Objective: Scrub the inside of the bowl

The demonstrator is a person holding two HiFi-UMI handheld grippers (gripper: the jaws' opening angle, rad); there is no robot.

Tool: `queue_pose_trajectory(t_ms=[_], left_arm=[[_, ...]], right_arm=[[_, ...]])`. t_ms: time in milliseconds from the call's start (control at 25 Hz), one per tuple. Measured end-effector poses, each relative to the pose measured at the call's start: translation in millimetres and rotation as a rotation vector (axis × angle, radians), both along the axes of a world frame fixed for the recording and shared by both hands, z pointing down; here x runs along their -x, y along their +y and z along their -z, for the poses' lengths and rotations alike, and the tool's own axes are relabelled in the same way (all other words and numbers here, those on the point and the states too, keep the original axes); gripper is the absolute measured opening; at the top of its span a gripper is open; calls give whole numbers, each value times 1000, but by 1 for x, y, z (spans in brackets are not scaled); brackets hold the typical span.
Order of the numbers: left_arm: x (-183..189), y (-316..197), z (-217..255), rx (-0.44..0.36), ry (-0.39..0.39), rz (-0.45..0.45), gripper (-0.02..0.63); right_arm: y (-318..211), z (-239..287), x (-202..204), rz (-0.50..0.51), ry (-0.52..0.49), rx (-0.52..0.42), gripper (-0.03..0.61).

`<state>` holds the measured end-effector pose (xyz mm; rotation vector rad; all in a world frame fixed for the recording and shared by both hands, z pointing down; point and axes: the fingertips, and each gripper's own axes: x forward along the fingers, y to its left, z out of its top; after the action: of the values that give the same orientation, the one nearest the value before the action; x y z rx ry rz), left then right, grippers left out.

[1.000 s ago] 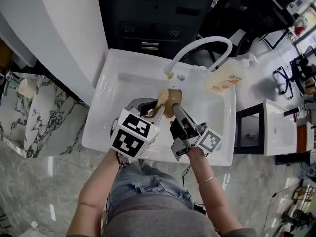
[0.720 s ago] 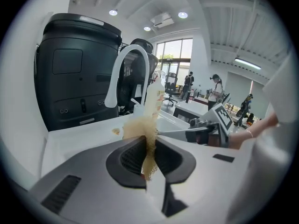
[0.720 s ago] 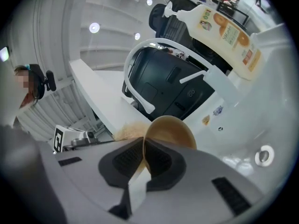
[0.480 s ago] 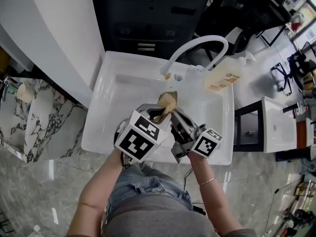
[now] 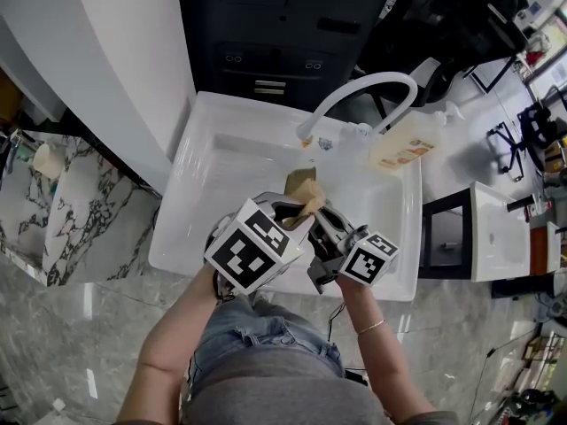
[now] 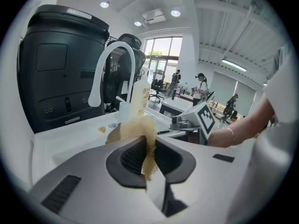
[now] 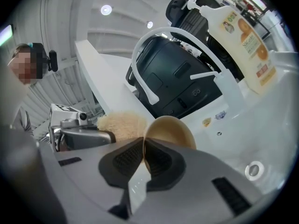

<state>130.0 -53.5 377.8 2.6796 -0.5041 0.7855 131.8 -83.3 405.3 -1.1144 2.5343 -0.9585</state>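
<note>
A tan bowl [image 5: 299,182] hangs tilted over the white sink [image 5: 213,162]. My right gripper [image 5: 321,212] is shut on its rim, which the right gripper view shows pinched between the jaws of the right gripper [image 7: 144,155], with the bowl [image 7: 170,132] opening up beyond them. My left gripper [image 5: 297,216] is shut on a tan mesh scrub pad [image 5: 311,205]. In the left gripper view the pad [image 6: 140,127] sticks up out of the left gripper [image 6: 148,149] and lies against the bowl [image 6: 113,134]. The pad [image 7: 122,125] sits just left of the bowl's rim.
A white arched faucet [image 5: 363,91] stands at the sink's back edge, with a soap bottle [image 5: 406,144] to its right. The sink drain [image 7: 252,170] shows low at the right. A dark cabinet [image 5: 275,25] is behind the sink, and a marble counter [image 5: 66,206] lies to the left.
My left gripper has turned and shifted right, bringing the scrub pad up against the bowl. The right gripper has kept hold of the bowl and drawn it slightly nearer.
</note>
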Motion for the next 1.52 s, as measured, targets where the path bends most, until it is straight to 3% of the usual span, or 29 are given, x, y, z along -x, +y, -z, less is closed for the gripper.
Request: queue_pose_trajectory(t_ms=[280,440,640,840,1000,1120,1200,1520], left_arm=[[10,4,21,-7,58,-10,46],[42,-17,29,-63,50,73,46],[82,-50,25,-147,-16,165,46],[78,-44,19,-187,-121,33,46],[74,-54,0,-122,-195,45,46],[65,-55,-14,37,-117,29,46],[61,-54,-21,95,-98,5,46],[47,-46,-26,53,-220,-132,46]], right_arm=[[-3,-3,-8,-26,-72,42,23],[-4,-3,-13,-13,-138,71,23],[-3,2,-6,53,-209,88,23],[-2,5,6,129,-176,84,23],[-1,6,12,157,-142,64,23],[2,9,18,188,-148,41,23],[3,9,21,206,-132,34,23],[6,4,20,258,-5,10,23]])
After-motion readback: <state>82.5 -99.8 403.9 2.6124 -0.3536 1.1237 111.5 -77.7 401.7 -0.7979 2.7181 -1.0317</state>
